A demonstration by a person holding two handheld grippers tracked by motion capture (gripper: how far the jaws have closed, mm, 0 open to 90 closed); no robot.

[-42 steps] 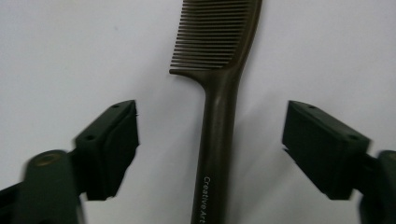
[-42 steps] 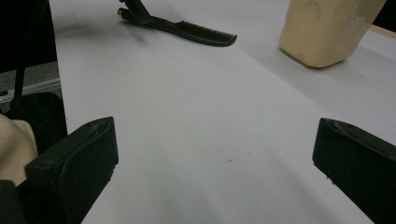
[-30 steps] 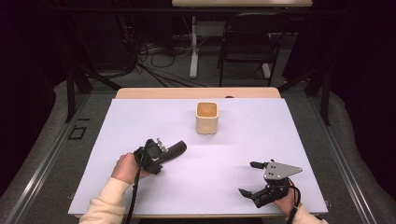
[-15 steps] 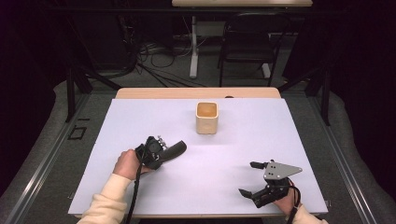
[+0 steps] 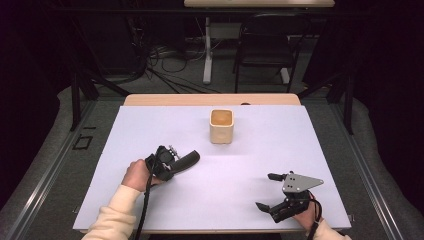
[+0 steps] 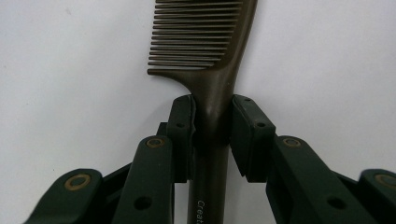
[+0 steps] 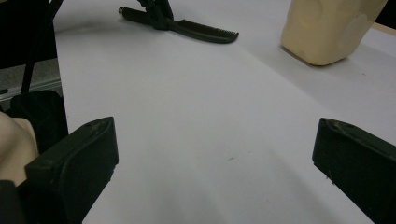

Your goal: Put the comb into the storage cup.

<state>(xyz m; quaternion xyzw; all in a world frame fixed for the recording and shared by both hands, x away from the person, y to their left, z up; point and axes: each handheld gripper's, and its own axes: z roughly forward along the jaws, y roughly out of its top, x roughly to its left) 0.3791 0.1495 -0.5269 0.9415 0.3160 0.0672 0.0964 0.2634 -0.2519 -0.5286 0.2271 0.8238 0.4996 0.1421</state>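
The comb (image 6: 212, 60) is gripped at its handle by the left tongs (image 6: 212, 135) at lower left of the surface (image 5: 280, 145), apparently not yet carried to the cup (image 5: 221, 126), while the right tongs (image 5: 270, 191) are held open at lower right.

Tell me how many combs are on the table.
1. A dark brown comb lies on the white table, left of centre, its handle clamped in the left tongs. The cup's inside isn't fully visible.
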